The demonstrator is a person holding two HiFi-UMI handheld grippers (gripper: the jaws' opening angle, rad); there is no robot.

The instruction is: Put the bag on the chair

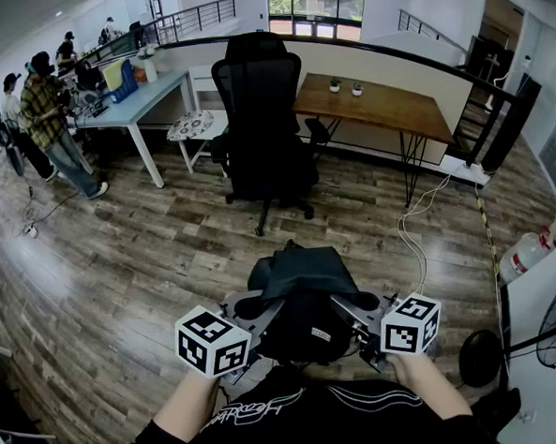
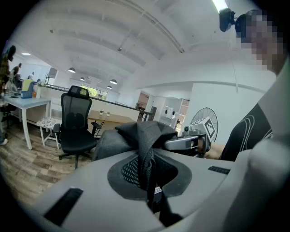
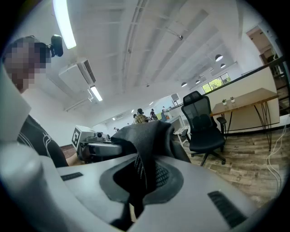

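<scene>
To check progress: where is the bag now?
Low centre of the head view, the bag hangs between the left hand-held gripper and the right hand-held gripper, both shut on it, short of the chair.

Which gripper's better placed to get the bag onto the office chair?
Neither alone: left gripper and right gripper are both shut on the black bag, and the office chair stands straight ahead. Move both together.

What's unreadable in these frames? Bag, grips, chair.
- Underside of bag: head view looks down on it; gripper bodies block it in the gripper views.
- Pads of left gripper and right gripper: buried in bag fabric.
- Bag label: head view, too small.
- Seat of chair: head view, black on black.
</scene>
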